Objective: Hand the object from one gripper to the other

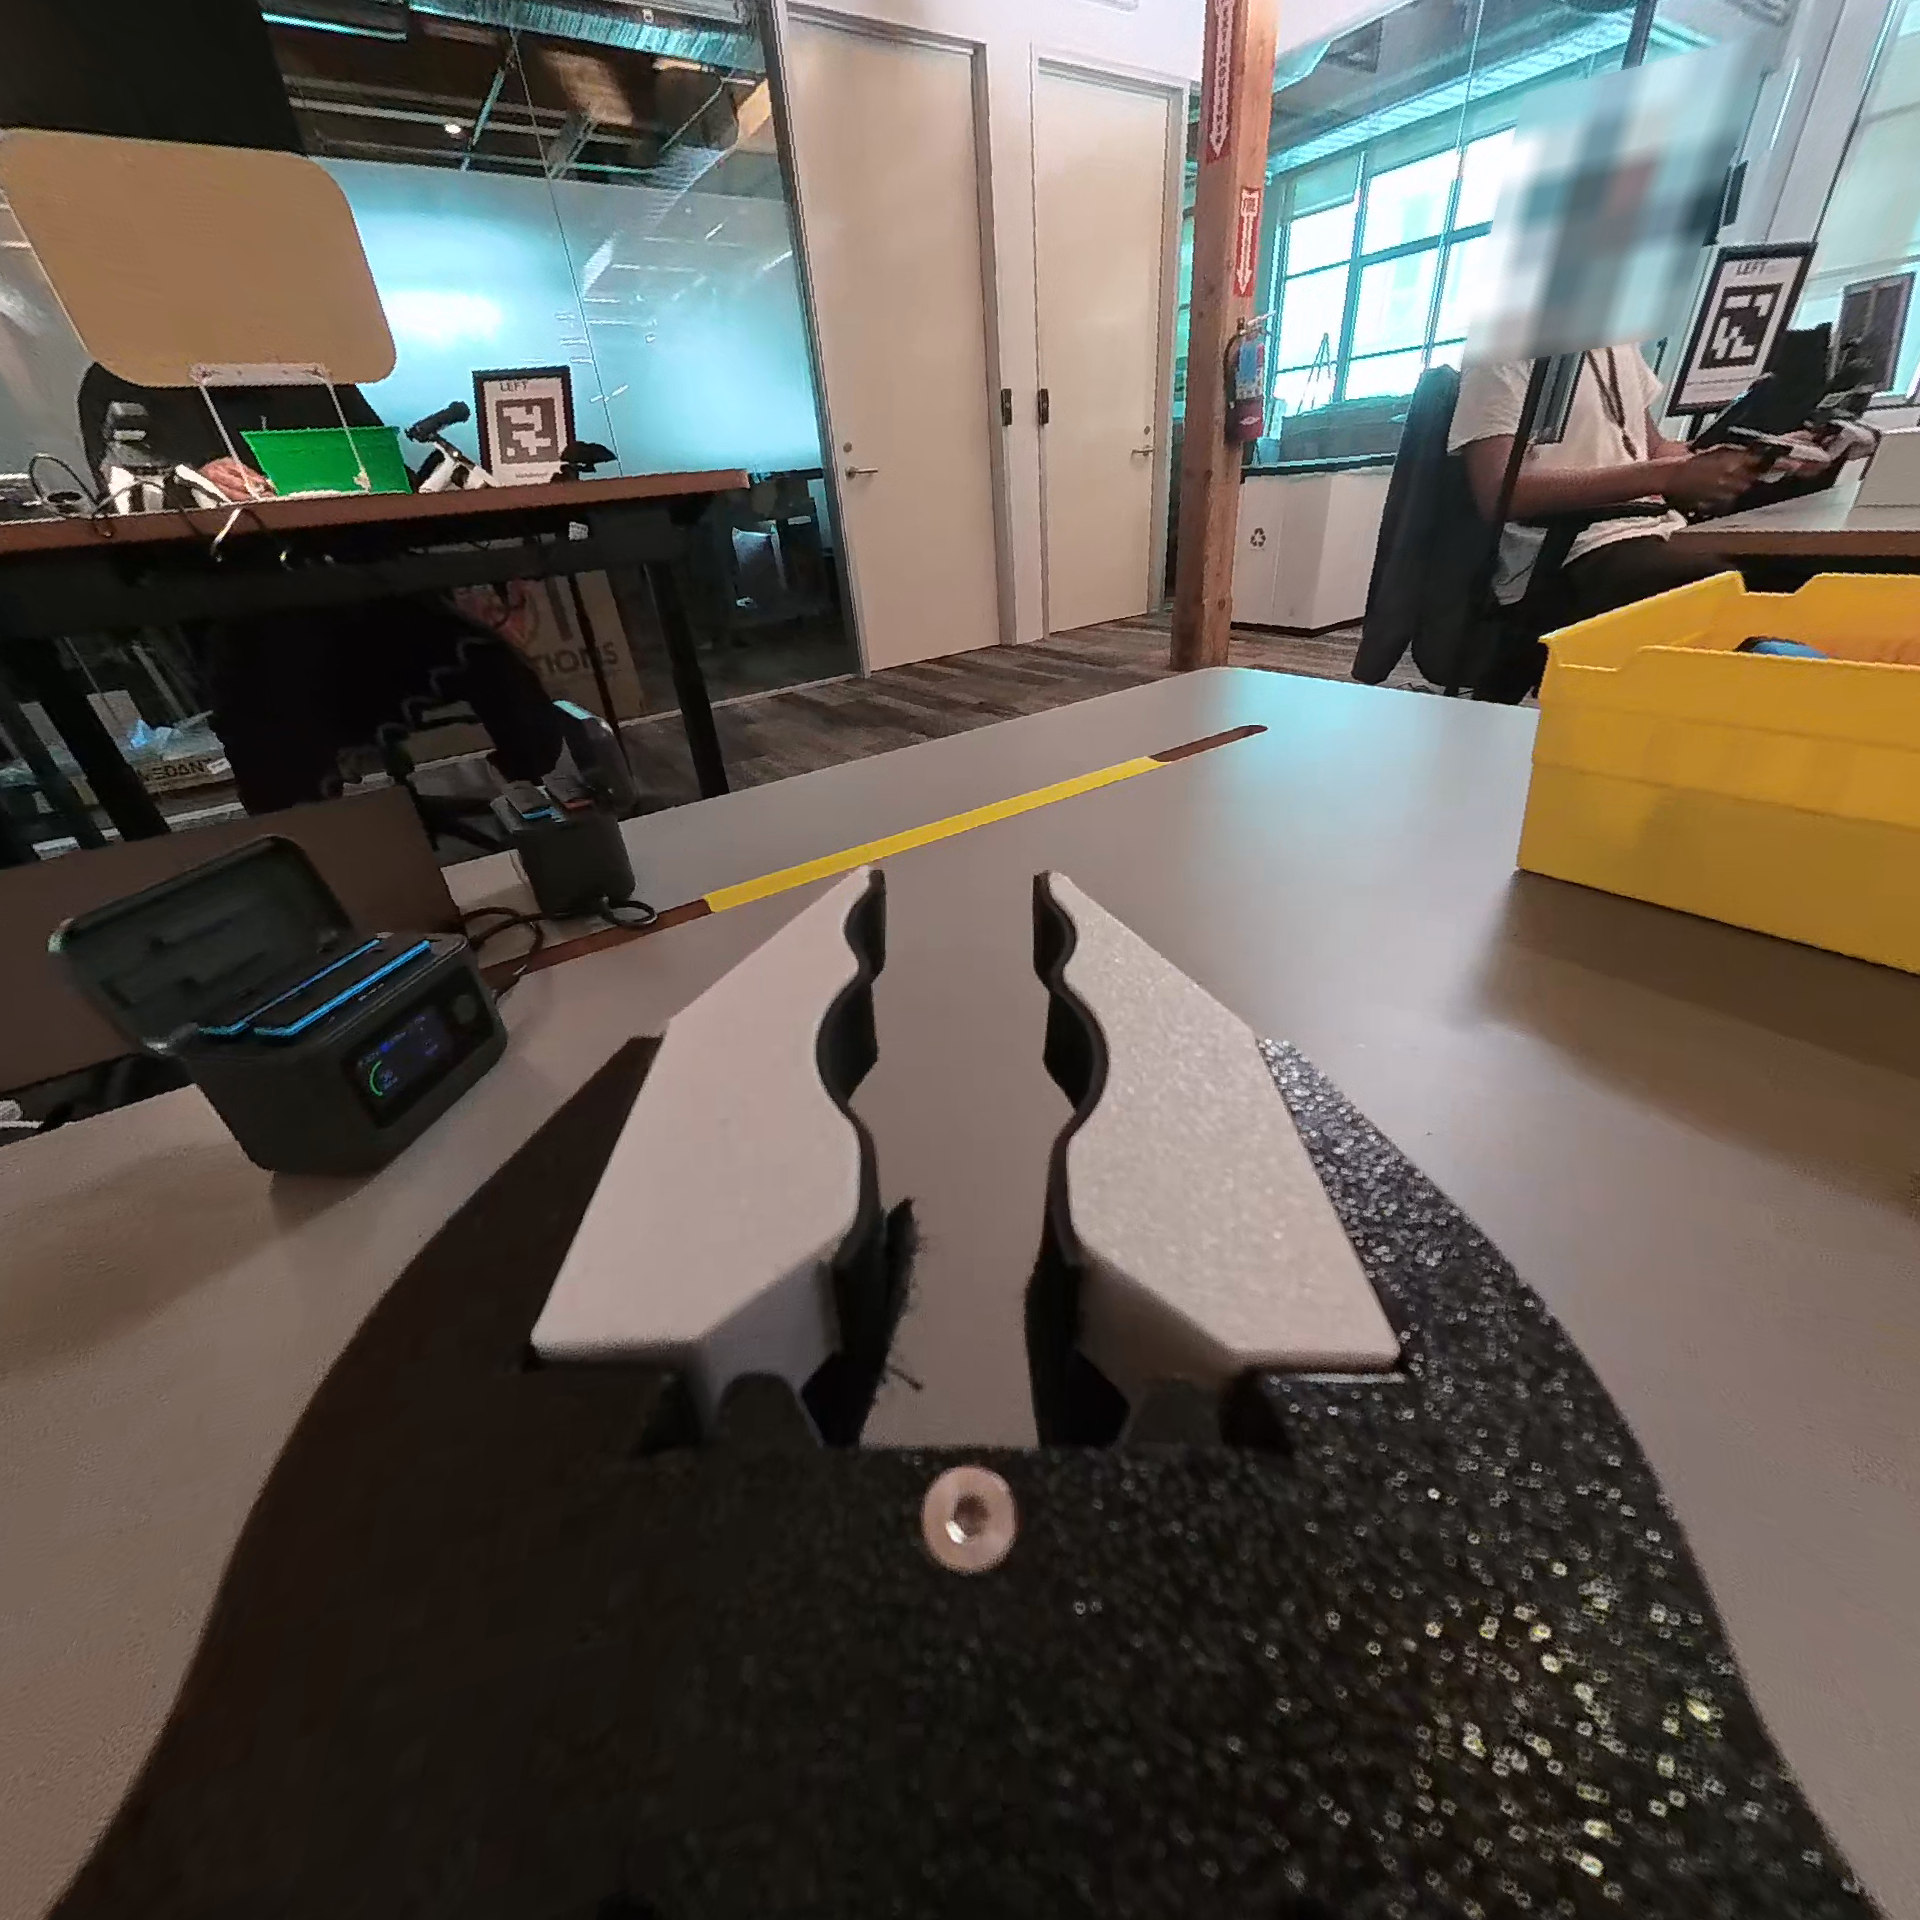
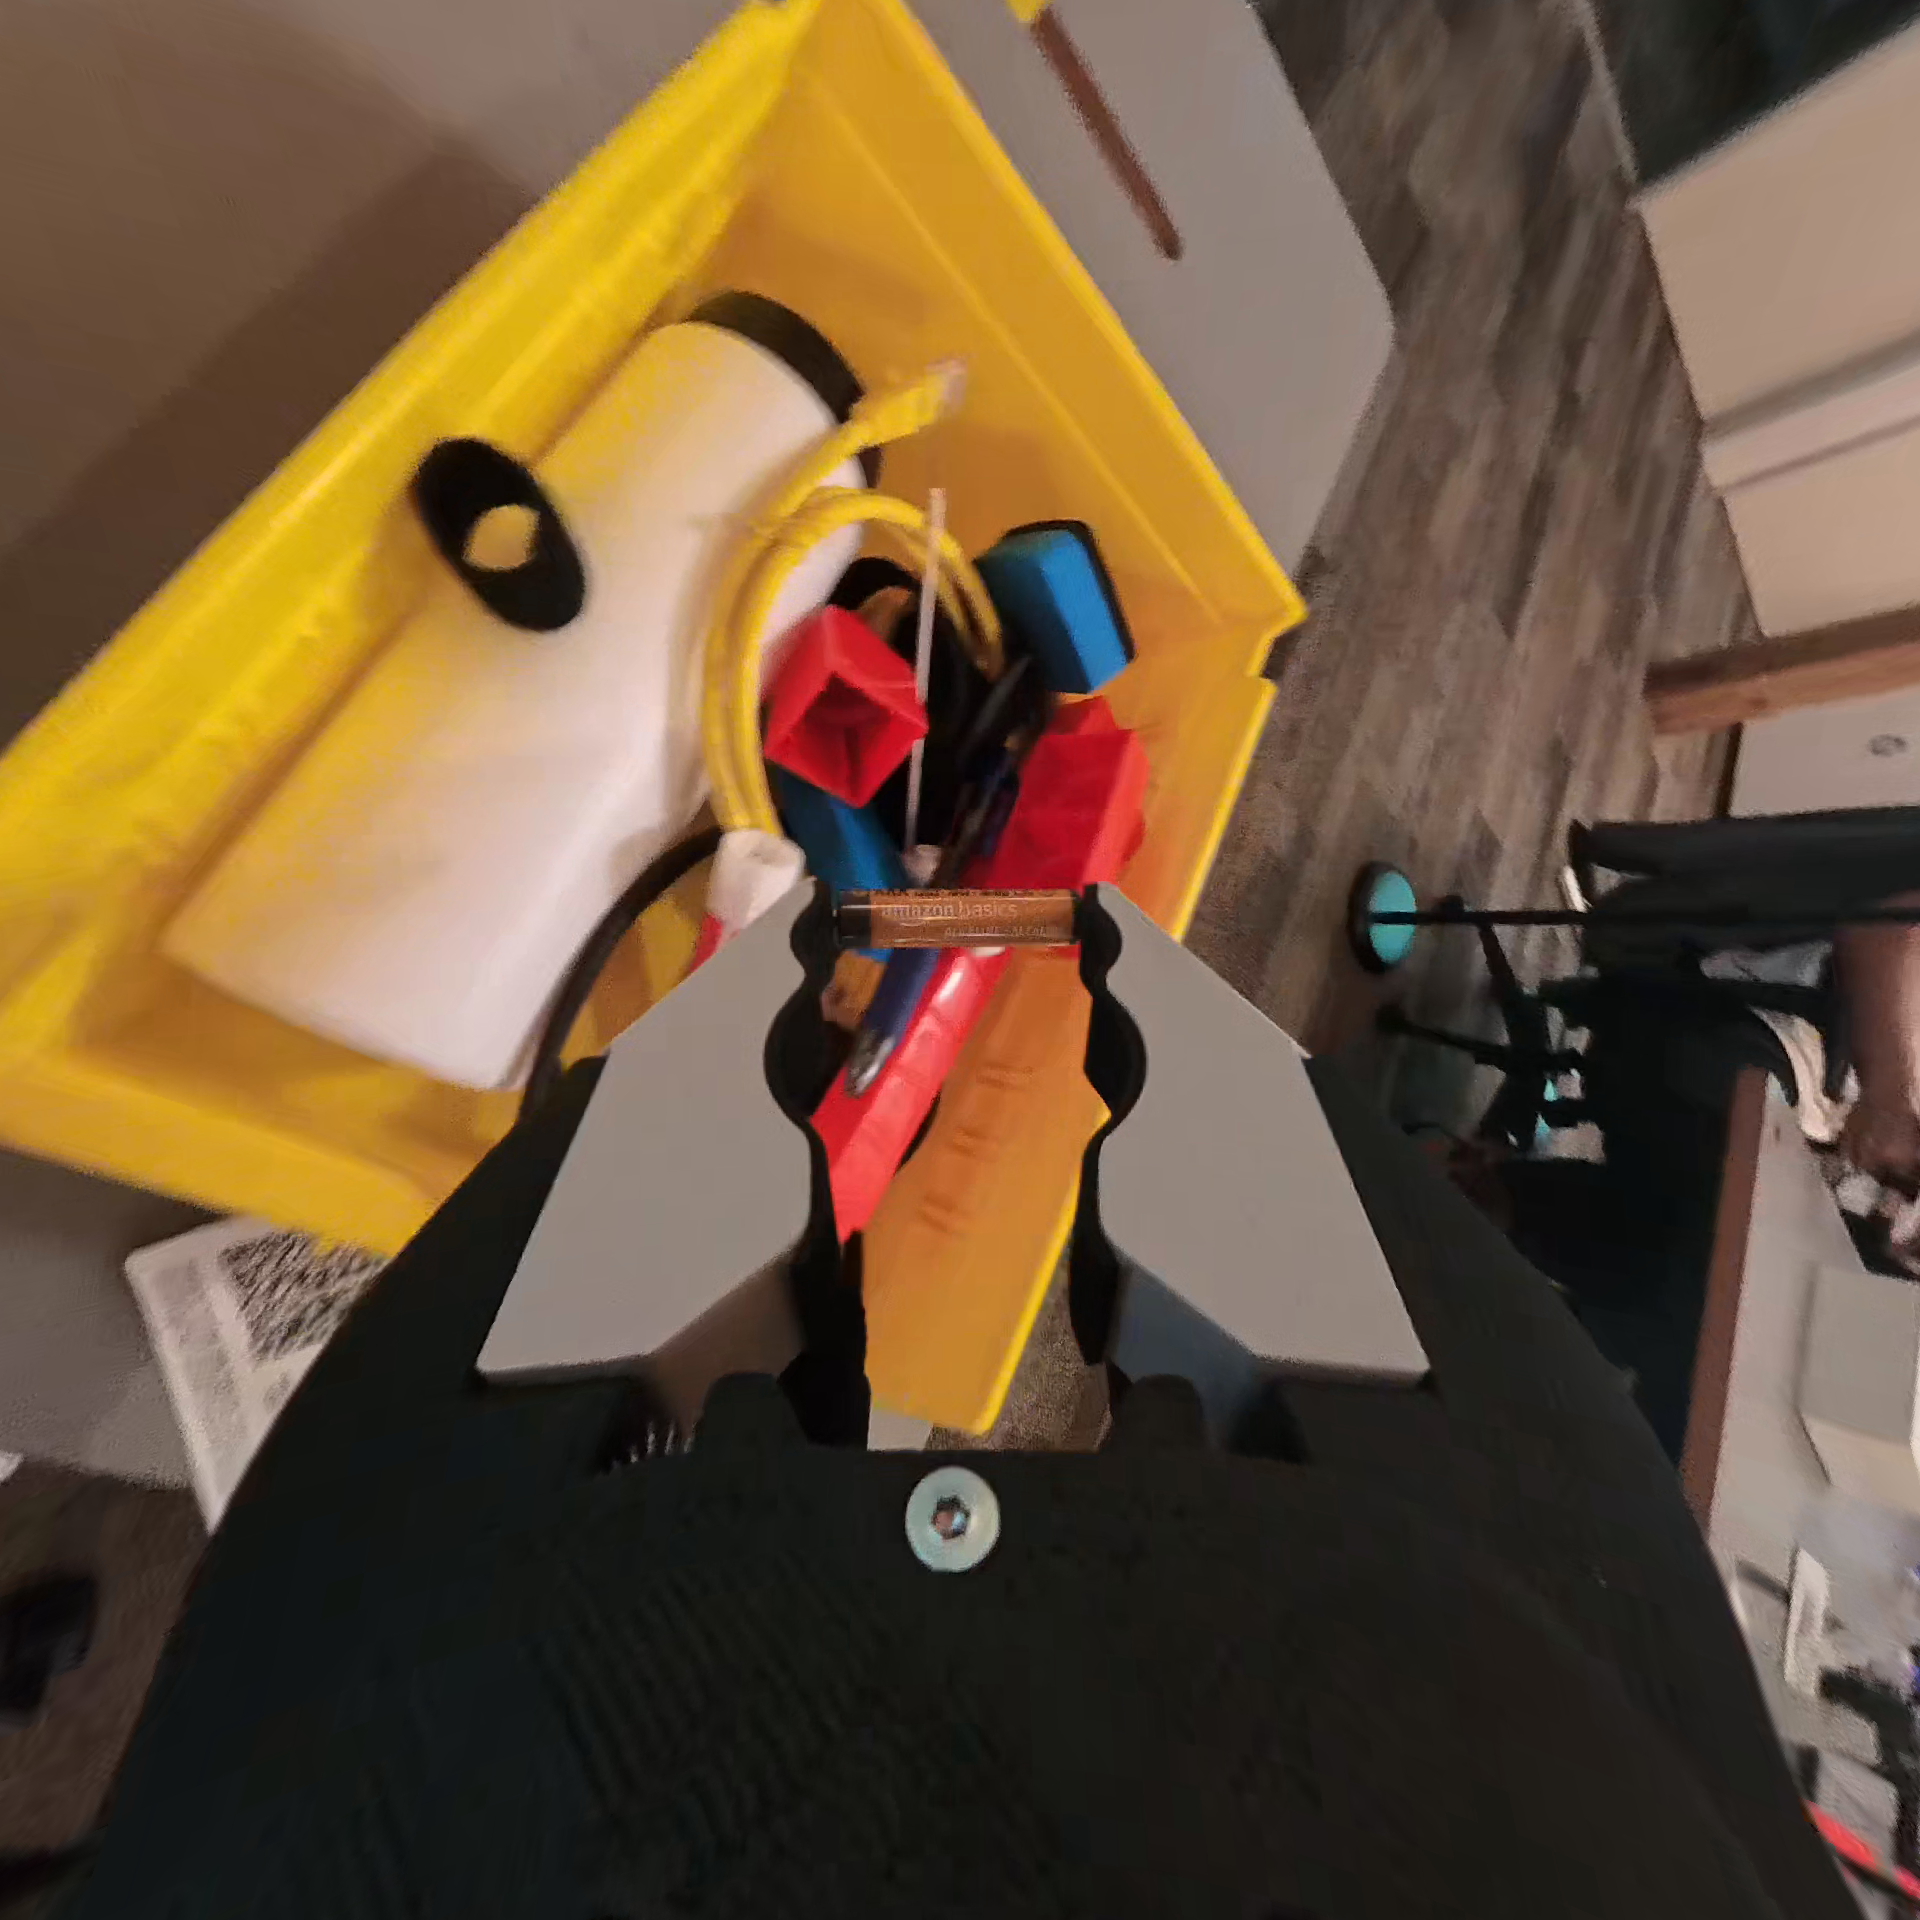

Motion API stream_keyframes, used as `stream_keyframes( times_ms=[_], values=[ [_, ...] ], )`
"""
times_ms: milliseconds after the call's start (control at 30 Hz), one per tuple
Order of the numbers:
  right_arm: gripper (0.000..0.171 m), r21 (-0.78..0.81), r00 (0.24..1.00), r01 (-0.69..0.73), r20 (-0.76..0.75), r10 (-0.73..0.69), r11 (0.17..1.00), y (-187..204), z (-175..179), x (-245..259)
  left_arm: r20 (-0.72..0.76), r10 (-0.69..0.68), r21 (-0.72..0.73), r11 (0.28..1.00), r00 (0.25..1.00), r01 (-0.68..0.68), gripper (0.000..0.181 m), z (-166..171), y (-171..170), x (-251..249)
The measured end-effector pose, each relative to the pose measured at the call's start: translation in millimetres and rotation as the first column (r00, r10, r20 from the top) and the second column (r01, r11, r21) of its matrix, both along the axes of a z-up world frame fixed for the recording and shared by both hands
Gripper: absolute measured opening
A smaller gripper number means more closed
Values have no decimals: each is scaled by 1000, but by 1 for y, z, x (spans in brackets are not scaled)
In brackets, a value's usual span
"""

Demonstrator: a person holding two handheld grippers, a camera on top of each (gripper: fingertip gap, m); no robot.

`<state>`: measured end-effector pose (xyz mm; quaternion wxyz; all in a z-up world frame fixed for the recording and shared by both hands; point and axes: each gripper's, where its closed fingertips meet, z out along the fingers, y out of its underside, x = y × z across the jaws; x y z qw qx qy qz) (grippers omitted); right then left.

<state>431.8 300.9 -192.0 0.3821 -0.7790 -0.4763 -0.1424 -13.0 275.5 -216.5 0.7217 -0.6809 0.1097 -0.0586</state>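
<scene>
Right gripper (image 2: pixel 956 920) tilted over bin (image 2: pixel 904 208), pinching battery (image 2: pixel 956 920) crosswise

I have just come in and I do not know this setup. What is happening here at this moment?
A person works with two hand-held tongs. The right tongs grip a small battery crosswise at their tips, above a yellow bin full of mixed items. The left tongs are open and hold nothing; they point low over the grey table, with the same bin off to their right. The battery has not yet been passed to the left tongs.
</scene>
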Motion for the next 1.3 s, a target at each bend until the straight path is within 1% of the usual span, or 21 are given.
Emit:
stream_keyframes(
  times_ms=[100,233,267,300,400,467,533,600,633,700,767,867,933,967,1000,1033,1067,1100,1167,1200,1300],
  values=[
    [47,101,998,45,-47,-40,994,19,12,4,-8,-4,-4,1000,1000,4,26,-1,1,1],
    [47,164,985,116,-145,-93,980,32,21,-1,-12,-4,-9,1000,1000,4,26,-2,2,2],
    [60,199,980,133,-173,-99,971,34,27,-4,-11,-3,-8,1000,1000,3,26,-2,2,2],
    [68,225,974,137,-210,-90,965,34,34,-12,-11,-3,-10,1000,1000,3,27,-2,2,1],
    [85,290,923,109,-384,11,951,22,60,-61,-20,-1,-10,1000,1000,1,28,-2,4,2],
    [83,361,843,53,-516,152,931,7,81,-114,-33,4,-5,1000,999,-4,29,-1,4,2],
    [76,420,722,-28,-619,309,907,-13,91,-175,-49,9,2,1000,999,-9,29,0,3,3],
    [70,461,618,-91,-669,413,883,-25,86,-231,-68,20,11,1000,998,-19,29,1,2,3],
    [70,478,587,-108,-677,444,872,-26,79,-256,-74,26,16,1000,997,-25,29,1,1,3],
    [66,516,563,-100,-675,476,850,-18,61,-293,-83,41,31,999,996,-38,29,4,0,1],
    [60,548,542,-64,-682,490,834,-2,46,-318,-84,56,44,998,995,-52,29,6,-1,-2],
    [54,573,562,39,-689,457,818,34,28,-329,-76,69,64,996,995,-64,29,9,-3,-4],
    [53,535,520,56,-736,433,843,44,16,-334,-69,72,69,995,995,-68,29,10,-3,-5],
    [54,534,501,53,-745,440,844,43,7,-334,-66,70,68,996,995,-65,29,10,-3,-5],
    [52,563,494,45,-731,471,826,41,0,-336,-62,70,67,996,996,-66,29,9,-3,-5],
    [45,599,501,20,-699,511,800,37,-3,-340,-54,73,68,995,996,-69,29,10,-3,-5],
    [43,612,513,-18,-673,533,791,34,-3,-345,-53,70,70,995,996,-67,29,10,-2,-5],
    [42,623,506,-33,-664,551,781,31,0,-349,-59,78,73,995,995,-73,29,11,-2,-7],
    [37,635,465,-75,-659,591,768,21,1,-359,-66,100,82,992,993,-95,29,12,-1,-11],
    [37,636,462,-88,-656,597,767,19,1,-363,-61,103,84,992,993,-97,29,13,-1,-12],
    [31,654,489,-125,-614,620,746,16,-2,-371,-37,106,92,990,994,-102,29,15,-2,-15]
  ],
)
